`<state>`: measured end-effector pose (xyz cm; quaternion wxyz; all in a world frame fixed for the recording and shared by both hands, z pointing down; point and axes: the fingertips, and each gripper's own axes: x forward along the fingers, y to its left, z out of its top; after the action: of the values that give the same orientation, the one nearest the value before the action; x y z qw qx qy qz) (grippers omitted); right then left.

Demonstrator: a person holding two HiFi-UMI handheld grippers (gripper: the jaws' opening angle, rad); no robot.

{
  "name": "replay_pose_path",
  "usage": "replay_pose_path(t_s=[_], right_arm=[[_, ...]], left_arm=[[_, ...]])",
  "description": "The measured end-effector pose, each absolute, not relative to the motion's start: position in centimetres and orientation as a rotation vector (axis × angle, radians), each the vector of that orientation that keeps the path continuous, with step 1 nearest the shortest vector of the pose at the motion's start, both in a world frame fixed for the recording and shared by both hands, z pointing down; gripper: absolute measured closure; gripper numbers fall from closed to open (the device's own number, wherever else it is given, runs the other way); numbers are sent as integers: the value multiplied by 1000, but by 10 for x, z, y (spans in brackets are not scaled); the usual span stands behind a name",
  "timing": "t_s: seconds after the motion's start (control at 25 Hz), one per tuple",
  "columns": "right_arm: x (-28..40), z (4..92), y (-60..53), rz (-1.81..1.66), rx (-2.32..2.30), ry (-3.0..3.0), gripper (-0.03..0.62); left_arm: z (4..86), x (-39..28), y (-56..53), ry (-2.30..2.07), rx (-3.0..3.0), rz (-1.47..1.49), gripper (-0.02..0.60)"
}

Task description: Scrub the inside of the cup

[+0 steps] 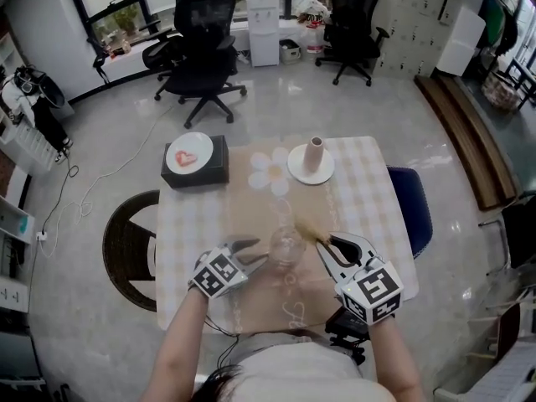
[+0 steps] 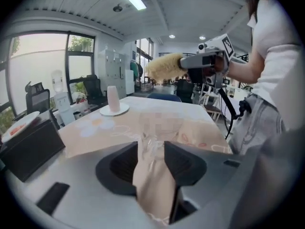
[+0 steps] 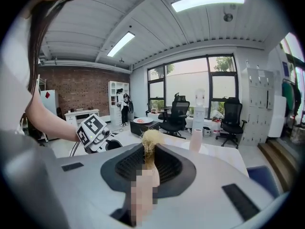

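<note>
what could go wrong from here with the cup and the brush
1. The left tongs stand open with the clear cup at their tips, ungripped. If the brush held in the right tongs goes in now, the cup may slide or tip on the tablecloth.
2. The cup is see-through and hard to judge, so closing the left tongs off-centre could knock it over.

Clear cup (image 1: 286,245), straw-yellow brush (image 1: 306,229) — beige-and-white checked tablecloth (image 1: 360,193) with white daisy (image 1: 270,171)
</note>
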<state>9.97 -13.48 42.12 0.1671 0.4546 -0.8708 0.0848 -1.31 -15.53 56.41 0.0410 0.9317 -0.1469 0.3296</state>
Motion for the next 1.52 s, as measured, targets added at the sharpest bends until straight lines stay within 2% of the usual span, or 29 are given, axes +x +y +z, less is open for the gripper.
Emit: replay_pose_path(t_s=[0.2, 0.4, 0.44, 0.8, 0.88, 1.52], right_arm=[[103, 429, -138, 258, 1308, -2431, 530], [98, 435, -140, 259, 1236, -2410, 530], [96, 436, -140, 259, 1220, -2410, 530], [83, 449, -133, 290, 1065, -2388, 530], [84, 451, -131, 314, 1027, -2371, 530], [49, 484, -106, 379, 581, -2269, 531]], left_arm=[[577, -4, -158, -326, 2861, 1039, 413], [578, 0, -157, -277, 2879, 1015, 448], [578, 0, -157, -271, 2888, 1012, 485], [587, 11, -140, -163, 2903, 1080, 499], [589, 11, -137, -147, 2913, 1097, 528], [587, 1, -109, -221, 2912, 1033, 532]])
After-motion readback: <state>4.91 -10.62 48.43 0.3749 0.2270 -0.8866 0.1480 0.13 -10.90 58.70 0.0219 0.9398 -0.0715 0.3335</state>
